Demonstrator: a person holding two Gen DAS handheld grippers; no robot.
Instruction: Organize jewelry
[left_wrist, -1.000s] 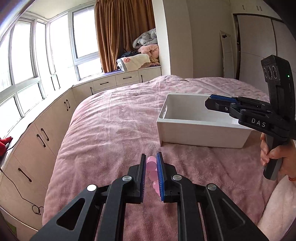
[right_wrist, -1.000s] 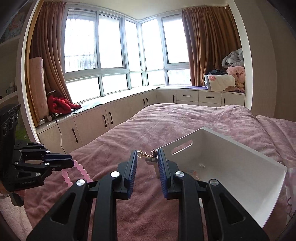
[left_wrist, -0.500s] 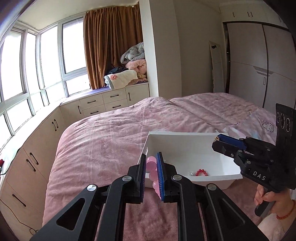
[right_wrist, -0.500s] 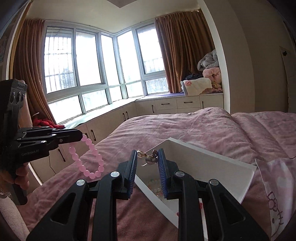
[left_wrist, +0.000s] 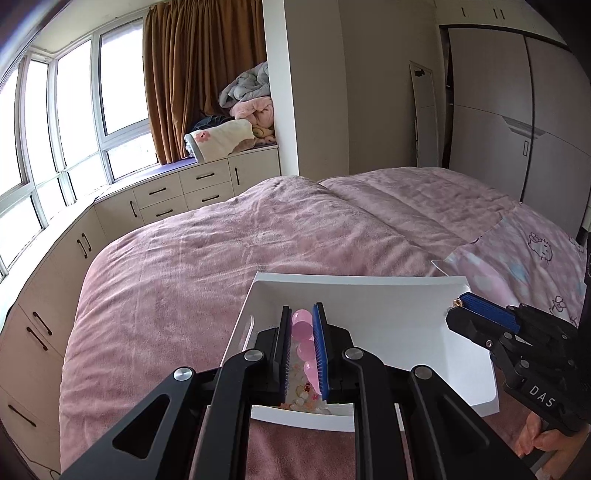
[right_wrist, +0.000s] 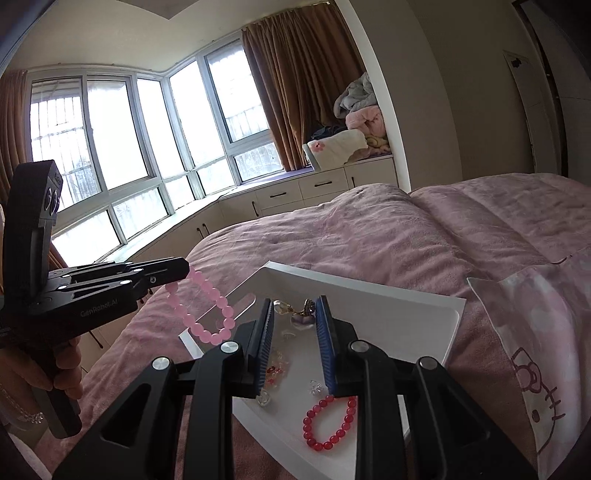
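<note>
My left gripper is shut on a pink bead bracelet and holds it over the white box. In the right wrist view the bracelet hangs from the left gripper by the box's near left wall. My right gripper hovers over the box, jaws parted, with a small gold and purple charm piece between its tips; I cannot tell whether it is still gripped. In the left wrist view the right gripper is at the box's right edge. A red bead bracelet and several small pieces lie inside.
The box sits on a pink bedspread. A Hello Kitty pillow lies to its right. Low white cabinets and windows run along the left. A pile of blankets sits on the window seat. Wardrobe doors stand at right.
Both grippers have moved forward and over the white box, so its inside now shows below them. The right gripper's jaws have spread wider apart around the charm piece.
</note>
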